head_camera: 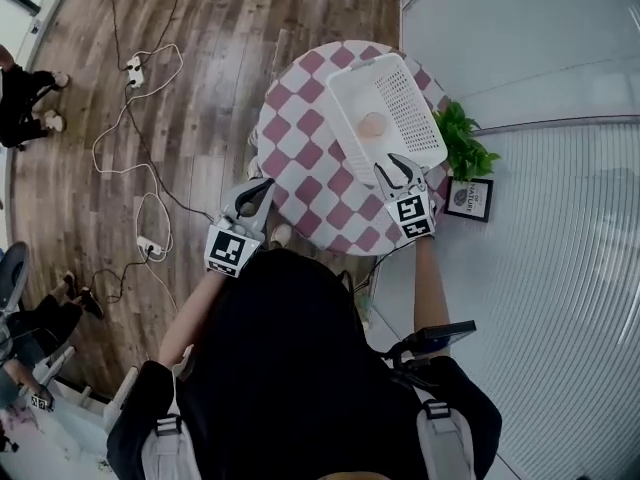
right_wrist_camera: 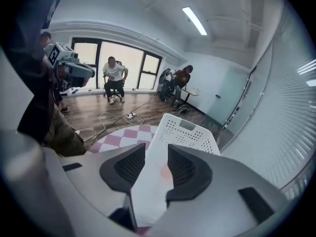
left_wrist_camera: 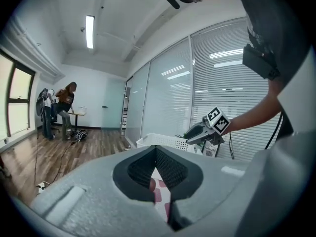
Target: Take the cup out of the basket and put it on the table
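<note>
I'm holding my right gripper [head_camera: 400, 175] spread and empty, aiming to straddle the cup [head_camera: 372, 126] at eleven o'clock, clearing the basket [head_camera: 340, 98] rim.

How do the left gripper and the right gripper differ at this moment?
The left gripper has its jaws shut; the right gripper has them apart. The left gripper hangs by the near edge of the table, away from the basket; the right gripper is at that basket's near rim. Both hold nothing.
</note>
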Demonstrator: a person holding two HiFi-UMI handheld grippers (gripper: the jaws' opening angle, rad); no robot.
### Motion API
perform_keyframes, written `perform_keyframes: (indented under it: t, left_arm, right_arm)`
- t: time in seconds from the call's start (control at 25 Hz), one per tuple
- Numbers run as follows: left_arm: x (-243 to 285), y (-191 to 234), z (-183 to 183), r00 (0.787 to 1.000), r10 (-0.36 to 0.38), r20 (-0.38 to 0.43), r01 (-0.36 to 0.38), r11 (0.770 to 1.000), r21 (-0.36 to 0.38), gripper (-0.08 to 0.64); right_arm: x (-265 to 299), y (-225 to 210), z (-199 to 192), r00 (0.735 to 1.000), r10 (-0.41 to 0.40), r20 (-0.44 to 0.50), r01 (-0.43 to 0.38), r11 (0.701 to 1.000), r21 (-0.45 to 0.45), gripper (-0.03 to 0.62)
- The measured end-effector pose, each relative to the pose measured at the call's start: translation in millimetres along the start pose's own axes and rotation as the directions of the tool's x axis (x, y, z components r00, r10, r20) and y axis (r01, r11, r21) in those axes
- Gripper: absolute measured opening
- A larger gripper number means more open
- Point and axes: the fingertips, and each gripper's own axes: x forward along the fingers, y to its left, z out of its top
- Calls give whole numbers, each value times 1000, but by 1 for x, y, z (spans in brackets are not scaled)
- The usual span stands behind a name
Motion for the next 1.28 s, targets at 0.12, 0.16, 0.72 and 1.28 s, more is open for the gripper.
perform_keyframes:
  t: [0.12,0.16,0.72,1.28]
  left_arm:
    - [-4,16,0,999,35,-8,-36,999,-20,5]
    - [-4,22,0,999,45,-11,-46,999,-26,5]
    - [-12,86,-2,985,165,-52,-167,985,-42,5]
    - [-21,122,-22,969,221,-113,-229,971,-66,5]
  right_arm:
    - [20,-19,-12,995,29,-98,-37,996,-82,142]
    - [27,-23,-17,990,46,-132,-61,991,-116,146]
    - [141,-23,-100,775,240,-585,-513,780,-359,233]
    - [179,-26,-142,657,271,-703,-571,788,-230,131]
